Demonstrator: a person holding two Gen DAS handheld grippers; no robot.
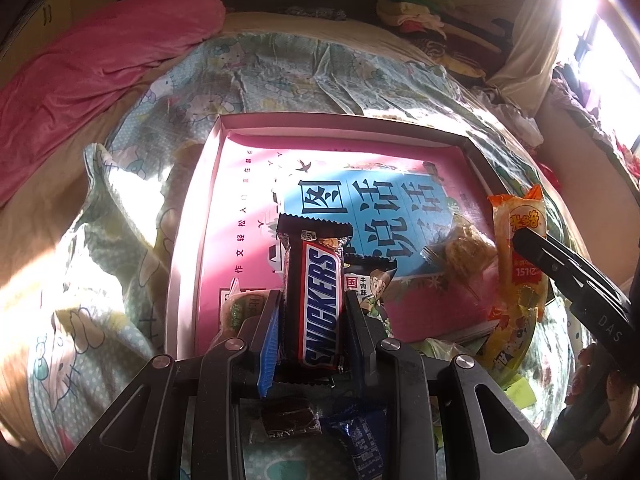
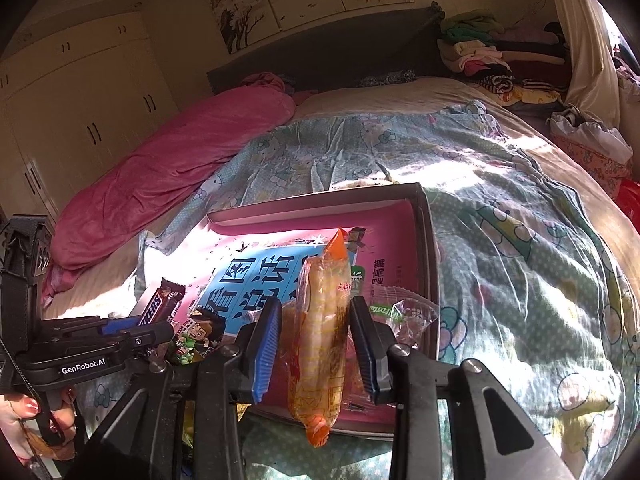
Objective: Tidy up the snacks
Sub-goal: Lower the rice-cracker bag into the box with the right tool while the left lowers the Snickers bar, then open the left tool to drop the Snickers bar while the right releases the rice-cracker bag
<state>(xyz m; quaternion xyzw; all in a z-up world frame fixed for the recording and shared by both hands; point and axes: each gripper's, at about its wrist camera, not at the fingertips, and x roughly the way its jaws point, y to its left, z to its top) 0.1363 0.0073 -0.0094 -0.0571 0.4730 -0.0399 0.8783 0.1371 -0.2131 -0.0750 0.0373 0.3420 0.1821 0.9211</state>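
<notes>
Currently L gripper [image 1: 312,304] clamps Snickers bar [image 1: 320,304]; R gripper [image 2: 316,332] clamps orange snack pack [image 2: 320,344]. Pink box [image 2: 400,216] directly ahead of both.

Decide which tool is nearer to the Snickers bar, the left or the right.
Left. The left tool has the Snickers bar between its fingers, over the pink box. The right tool is off to the right, with the orange snack packet between its fingers.

Black left gripper [image 1: 312,320], blue ribbed pad, silver screws, red-painted nails, "GenRobot.AI" lettering
</notes>
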